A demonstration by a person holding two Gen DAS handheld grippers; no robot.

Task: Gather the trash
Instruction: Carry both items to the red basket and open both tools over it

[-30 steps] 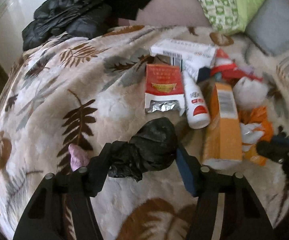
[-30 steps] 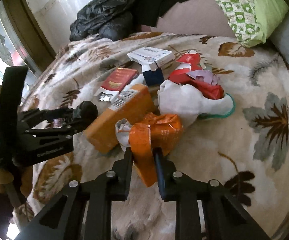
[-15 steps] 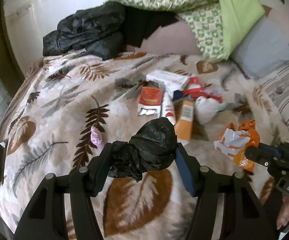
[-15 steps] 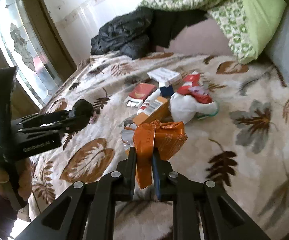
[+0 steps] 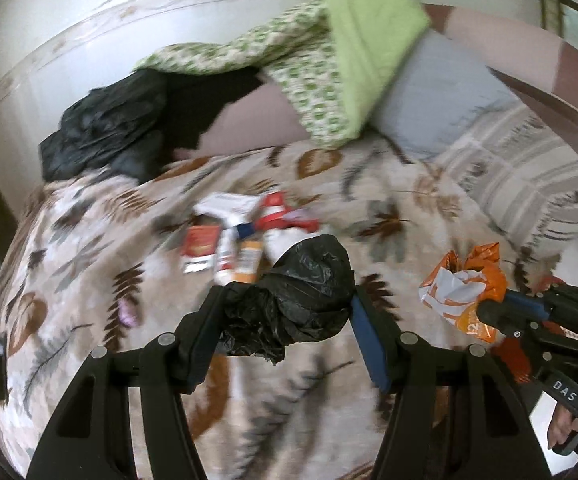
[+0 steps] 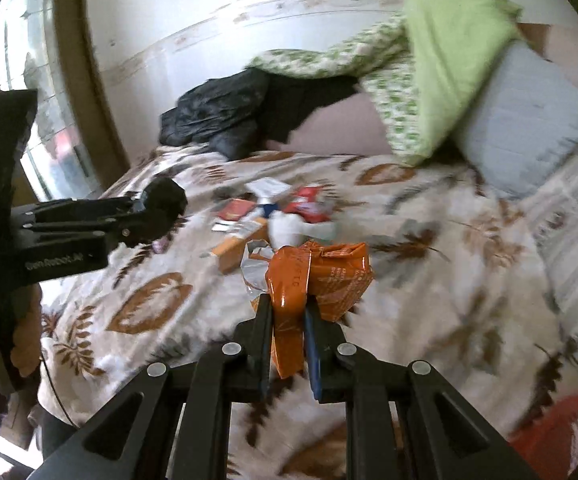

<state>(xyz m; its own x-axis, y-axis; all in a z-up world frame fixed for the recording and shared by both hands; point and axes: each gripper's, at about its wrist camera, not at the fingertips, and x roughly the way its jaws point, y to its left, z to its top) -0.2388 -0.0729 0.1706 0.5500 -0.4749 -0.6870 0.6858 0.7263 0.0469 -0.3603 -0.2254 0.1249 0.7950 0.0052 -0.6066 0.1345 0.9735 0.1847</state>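
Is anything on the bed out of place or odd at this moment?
Yes: a jumble of trash lies mid-bed on the leaf-patterned blanket, including a red foil packet, a white bottle and an orange box.

Crinkled glossy black plastic bag; shiny orange foil wrapper.
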